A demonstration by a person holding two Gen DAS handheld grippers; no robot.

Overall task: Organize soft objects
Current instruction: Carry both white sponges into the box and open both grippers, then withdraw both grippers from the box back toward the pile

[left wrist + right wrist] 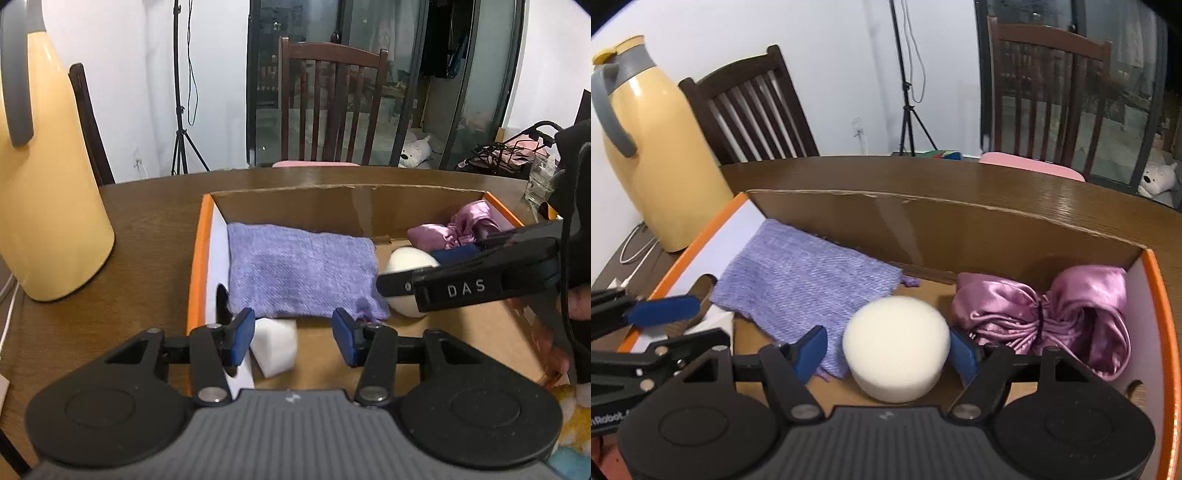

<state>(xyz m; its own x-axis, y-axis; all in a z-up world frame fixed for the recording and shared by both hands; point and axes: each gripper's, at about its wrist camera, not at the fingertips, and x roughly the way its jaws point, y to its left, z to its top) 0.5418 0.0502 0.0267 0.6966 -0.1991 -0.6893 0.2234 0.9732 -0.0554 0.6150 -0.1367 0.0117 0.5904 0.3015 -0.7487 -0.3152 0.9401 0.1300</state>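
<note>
An orange-rimmed cardboard box (199,266) (1160,295) holds a folded purple cloth (299,273) (809,280), a round cream sponge (406,266) (897,347), a crumpled pink satin cloth (458,229) (1049,314) and a white foam block (275,345) (718,319). My left gripper (291,341) is open over the box's near left corner; the foam block lies between its fingers, next to the left one. My right gripper (888,354) is open around the cream sponge, which rests on the box floor; the left finger stands clear of it.
A yellow thermos jug (44,192) (661,155) stands on the wooden table (147,221) left of the box. Dark wooden chairs (332,103) (753,110) stand behind the table. A glass jar (539,181) is at the right. A yellow fluffy item (576,421) lies near right.
</note>
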